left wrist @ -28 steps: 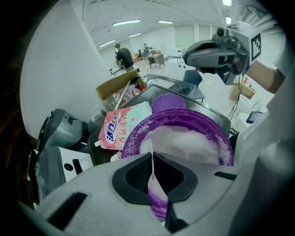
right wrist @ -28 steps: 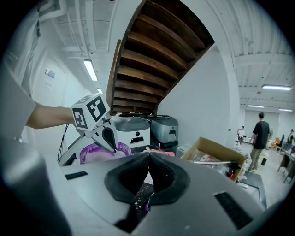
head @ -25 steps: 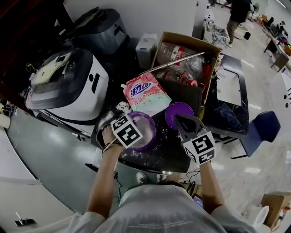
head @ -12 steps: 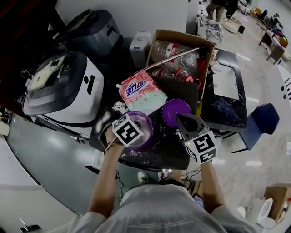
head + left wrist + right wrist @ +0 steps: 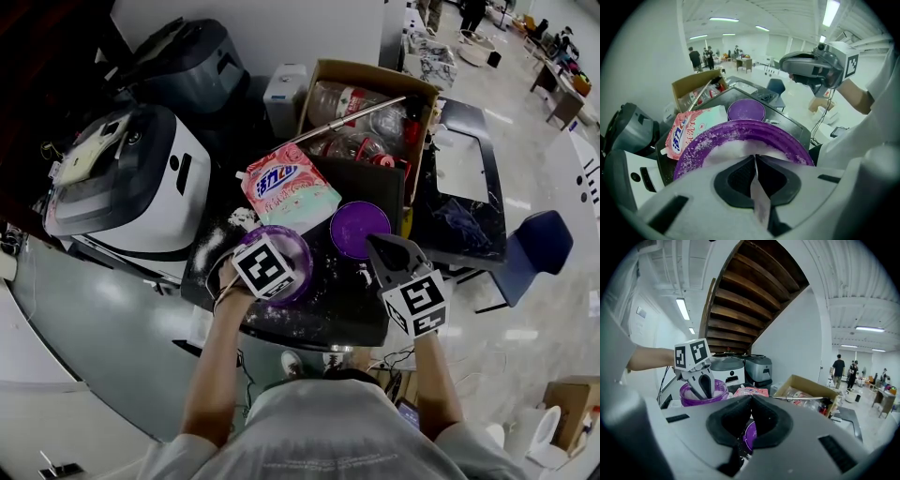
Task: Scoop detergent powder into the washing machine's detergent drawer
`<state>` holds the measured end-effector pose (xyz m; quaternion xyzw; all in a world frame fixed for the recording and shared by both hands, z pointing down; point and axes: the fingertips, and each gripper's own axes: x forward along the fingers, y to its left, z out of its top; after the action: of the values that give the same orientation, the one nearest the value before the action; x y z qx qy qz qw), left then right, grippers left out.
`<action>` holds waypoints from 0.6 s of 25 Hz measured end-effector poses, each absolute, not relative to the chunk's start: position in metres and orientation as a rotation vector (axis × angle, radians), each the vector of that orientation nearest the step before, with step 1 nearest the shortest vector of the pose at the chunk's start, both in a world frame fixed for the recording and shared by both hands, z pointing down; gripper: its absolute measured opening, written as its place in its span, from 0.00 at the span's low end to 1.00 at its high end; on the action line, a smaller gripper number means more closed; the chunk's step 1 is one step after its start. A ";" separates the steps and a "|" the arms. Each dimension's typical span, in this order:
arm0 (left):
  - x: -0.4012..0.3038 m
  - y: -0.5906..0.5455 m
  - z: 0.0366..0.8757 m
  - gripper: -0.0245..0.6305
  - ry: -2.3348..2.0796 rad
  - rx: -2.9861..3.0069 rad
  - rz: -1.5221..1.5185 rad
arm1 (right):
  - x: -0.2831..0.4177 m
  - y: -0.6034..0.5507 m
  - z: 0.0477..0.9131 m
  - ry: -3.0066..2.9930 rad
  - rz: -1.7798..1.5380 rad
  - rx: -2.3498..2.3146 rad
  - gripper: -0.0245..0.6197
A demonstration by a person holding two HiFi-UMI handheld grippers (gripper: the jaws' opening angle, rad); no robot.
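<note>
Since the head view of one second ago shows the same layout, treat nothing on the table as moved: only the camera has drifted slightly, and both grippers keep their stations.

- Left gripper [image 5: 755,161]: your jaws are pressed together on the near wall of the purple tub [image 5: 701,143], a thin sliver of it pinched between the pads. The tub holds white detergent powder [image 5: 736,151] and sits just beside the lower edge of the detergent pouch [image 5: 691,129].
- Right gripper [image 5: 751,404]: your jaws are narrow, tips meeting, with nothing between them. It hovers just beside the purple lid [image 5: 746,109], which lies flat on the dark table [image 5: 328,314].

Count by item:
- grippers: two
- purple tub: one
- purple lid: one
- detergent pouch: one, lying flat
- cardboard box [image 5: 370,70]: one, open, behind the pouch
- appliances: two, a white one [image 5: 141,187] and a grey one [image 5: 192,61], left of the table

Loose powder is scattered on the table around the tub.
</note>
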<state>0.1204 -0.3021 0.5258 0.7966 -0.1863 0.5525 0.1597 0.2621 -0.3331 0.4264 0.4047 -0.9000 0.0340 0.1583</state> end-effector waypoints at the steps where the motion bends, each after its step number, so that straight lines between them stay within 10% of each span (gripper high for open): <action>1: 0.121 -0.300 0.526 0.06 -0.516 2.271 1.572 | 0.263 -0.333 0.426 -2.573 0.097 1.159 0.05; 15: 0.122 -0.271 0.506 0.06 -0.344 2.294 1.401 | 0.250 -0.326 0.427 -2.569 0.097 1.144 0.05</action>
<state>0.1216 -0.2710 0.5061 0.8268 -0.1240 0.5051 0.2141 0.2495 -0.3260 0.4267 0.4012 -0.9007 0.0340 0.1630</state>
